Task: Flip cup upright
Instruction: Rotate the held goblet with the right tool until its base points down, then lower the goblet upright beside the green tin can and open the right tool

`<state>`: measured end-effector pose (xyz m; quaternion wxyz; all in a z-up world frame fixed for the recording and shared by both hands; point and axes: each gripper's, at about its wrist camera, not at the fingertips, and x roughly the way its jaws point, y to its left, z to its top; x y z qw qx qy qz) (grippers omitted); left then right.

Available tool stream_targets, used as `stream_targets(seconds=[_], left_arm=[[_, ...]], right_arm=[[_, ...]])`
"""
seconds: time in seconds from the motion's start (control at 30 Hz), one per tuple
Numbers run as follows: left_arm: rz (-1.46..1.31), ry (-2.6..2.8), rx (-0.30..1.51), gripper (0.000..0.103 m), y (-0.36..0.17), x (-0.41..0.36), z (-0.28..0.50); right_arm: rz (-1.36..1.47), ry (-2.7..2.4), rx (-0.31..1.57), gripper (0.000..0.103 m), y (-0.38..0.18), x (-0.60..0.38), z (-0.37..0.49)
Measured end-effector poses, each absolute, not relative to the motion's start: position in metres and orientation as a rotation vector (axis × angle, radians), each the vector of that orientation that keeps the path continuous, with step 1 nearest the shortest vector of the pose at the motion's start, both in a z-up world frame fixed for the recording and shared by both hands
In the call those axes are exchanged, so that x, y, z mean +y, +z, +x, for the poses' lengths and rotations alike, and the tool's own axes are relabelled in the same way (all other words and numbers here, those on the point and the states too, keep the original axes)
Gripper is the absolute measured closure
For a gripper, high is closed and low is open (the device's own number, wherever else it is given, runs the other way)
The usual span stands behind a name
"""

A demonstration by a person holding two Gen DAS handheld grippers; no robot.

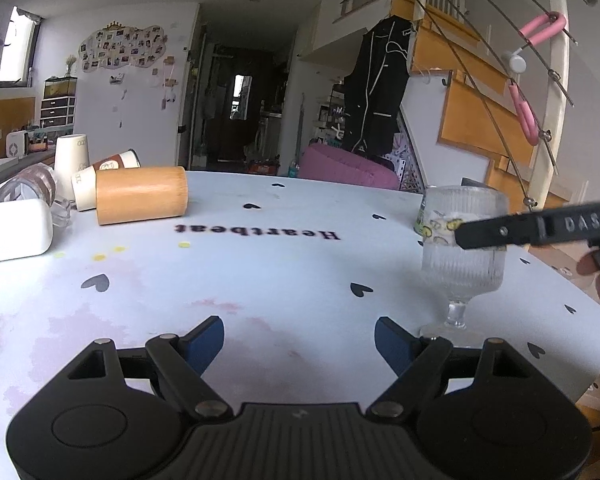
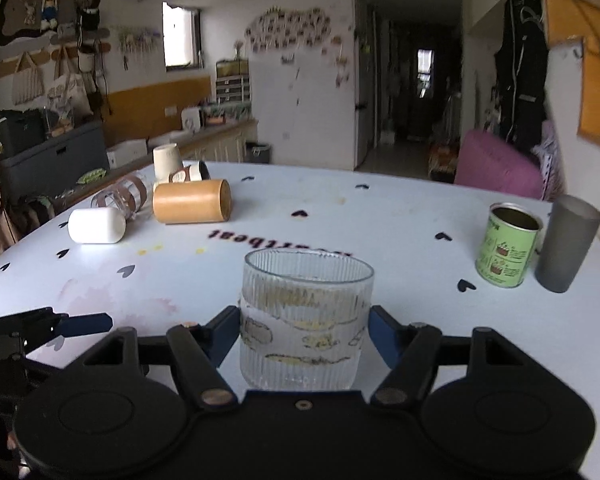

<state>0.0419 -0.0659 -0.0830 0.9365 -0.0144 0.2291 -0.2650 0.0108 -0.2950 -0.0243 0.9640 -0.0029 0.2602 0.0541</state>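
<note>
white round tabletop point(image 1: 300, 264), printed with small black hearts and the word "heartbeat", is set in a lived-in room with a dark hallway behind.

counts: one ribbed clear glass goblet point(image 2: 306, 320), upright on its stem and foot at the near right of the table. five cups are seen lying on their sides in a cluster at the far left: one tan bamboo cylinder cup point(image 1: 142, 194), one white cylindrical cup point(image 1: 14, 230), one clear glass with brown bands point(image 1: 32, 188), one small white paper cup point(image 1: 83, 190), one brown-and-white paper cup point(image 1: 116, 164). one tall white cup point(image 1: 72, 156) is stood mouth-down behind them. at the far right, one open green tin can point(image 2: 506, 246) and one grey frosted tumbler point(image 2: 566, 242) are stood upright, just beside each other.

left gripper point(image 1: 299, 344): held low over the near table edge, level, fingers pointed across the table. blue pads are spread wide, nothing between them, nothing touched.

right gripper point(image 2: 303, 334): held level at goblet-bowl height, reached in from the right. the goblet bowl is framed between the two blue pads; the pads are close at either side, but whether they press the glass cannot be told.
</note>
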Motion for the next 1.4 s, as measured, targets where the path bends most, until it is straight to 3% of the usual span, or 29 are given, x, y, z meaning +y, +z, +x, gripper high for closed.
stream_targets(seconds=[0.63, 1.4], left_arm=[[-0.043, -0.537, 0.470, 0.020, -0.084, -0.062, 0.043], [-0.041, -0.527, 0.495, 0.020, -0.091, -0.060, 0.048]], right_arm=[[-0.051, 0.100, 0.511, 0.029, -0.036, -0.292, 0.003], [0.055, -0.248, 0.471, 0.029, -0.034, -0.389, 0.196]])
